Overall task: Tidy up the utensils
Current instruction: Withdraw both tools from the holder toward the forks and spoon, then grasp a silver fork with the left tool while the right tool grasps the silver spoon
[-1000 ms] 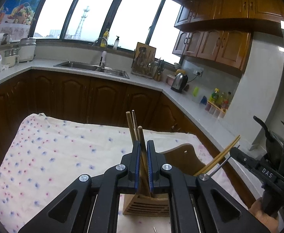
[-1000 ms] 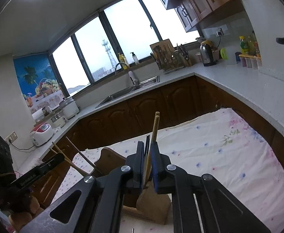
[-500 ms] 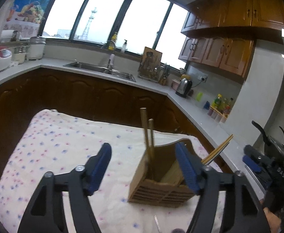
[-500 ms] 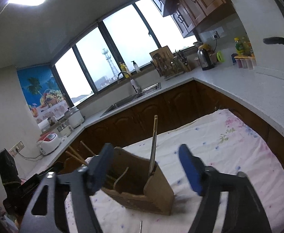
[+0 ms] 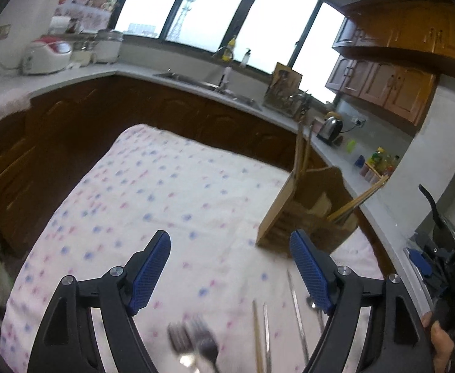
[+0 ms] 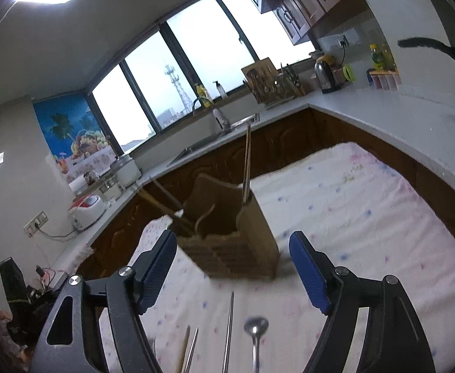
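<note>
— Two wooden chopsticks (image 5: 300, 152) upright in an end compartment of the wooden holder (image 5: 302, 220); a leaning pair (image 5: 362, 197) slanting out at the opposite end.

— And the holder's place?

— Upright on the flowered cloth (image 5: 165, 186), toward the right edge of it in the left wrist view. Touched by neither gripper.

— Any loose utensils?

— Several, flat on the cloth close to the cameras: blurred forks (image 5: 196, 342), a loose wooden chopstick (image 5: 258, 332) with metal sticks just beside it, and a spoon (image 6: 255, 326) next to a metal chopstick (image 6: 229, 326).

— Left gripper (image 5: 229, 239)?

— Spread wide, jaws just been opening, nothing between the blue pads. Tilted down over bare cloth, with the holder beyond the right-hand finger.

— Right gripper (image 6: 233, 237)?

— Likewise wide apart, just been opening, empty. Pointed at the holder, framed between the two fingers but ahead of the tips and apart from them.

— Further out?

— Dark wooden cabinets (image 5: 71, 130) around the table, a pale counter (image 6: 383, 115), a sink (image 5: 196, 79) under the big window (image 6: 196, 62), a kettle (image 5: 331, 129) by the wall.
</note>
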`<state>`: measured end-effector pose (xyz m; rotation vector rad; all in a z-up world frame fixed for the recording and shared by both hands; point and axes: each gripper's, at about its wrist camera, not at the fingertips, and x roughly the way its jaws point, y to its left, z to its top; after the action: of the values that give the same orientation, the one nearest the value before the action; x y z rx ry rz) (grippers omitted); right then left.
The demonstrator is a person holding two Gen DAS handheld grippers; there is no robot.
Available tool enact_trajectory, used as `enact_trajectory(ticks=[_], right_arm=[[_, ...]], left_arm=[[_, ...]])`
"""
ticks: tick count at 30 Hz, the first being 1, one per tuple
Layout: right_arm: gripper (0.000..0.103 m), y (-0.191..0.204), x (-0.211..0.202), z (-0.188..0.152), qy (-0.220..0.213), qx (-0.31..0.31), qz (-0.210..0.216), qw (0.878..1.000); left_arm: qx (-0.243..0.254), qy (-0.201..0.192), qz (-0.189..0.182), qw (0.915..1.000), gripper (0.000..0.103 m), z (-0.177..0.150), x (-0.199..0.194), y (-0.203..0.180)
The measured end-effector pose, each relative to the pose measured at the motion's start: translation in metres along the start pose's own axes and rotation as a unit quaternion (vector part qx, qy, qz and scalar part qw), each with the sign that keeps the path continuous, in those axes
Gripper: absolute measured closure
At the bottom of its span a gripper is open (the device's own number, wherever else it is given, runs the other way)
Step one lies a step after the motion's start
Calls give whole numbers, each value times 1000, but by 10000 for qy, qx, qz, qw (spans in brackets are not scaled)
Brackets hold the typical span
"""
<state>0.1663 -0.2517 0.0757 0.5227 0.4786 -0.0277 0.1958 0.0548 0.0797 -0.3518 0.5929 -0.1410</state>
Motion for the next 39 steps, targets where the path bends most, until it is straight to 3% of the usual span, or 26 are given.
enact_trajectory(ticks=[10, 17, 22, 32, 39], right_arm=[[26, 2, -28, -35, 248, 6, -83, 9997], [26, 12, -39, -59, 464, -416, -323, 9975], [16, 15, -42, -77, 578, -682, -475, 9949], [16, 13, -31, -94, 869, -748, -428, 9925], [16, 10, -21, -96, 973, -721, -424, 9917]], left_arm=[[-188, 302, 161, 9992, 24, -26, -56, 7], [-244, 550, 227, 9979, 24, -49, -75, 4], [-127, 740, 297, 9967, 24, -63, -75, -1], [54, 1050, 373, 9938, 26, -76, -65, -14], [94, 1180, 325, 9924, 35, -72, -38, -20]])
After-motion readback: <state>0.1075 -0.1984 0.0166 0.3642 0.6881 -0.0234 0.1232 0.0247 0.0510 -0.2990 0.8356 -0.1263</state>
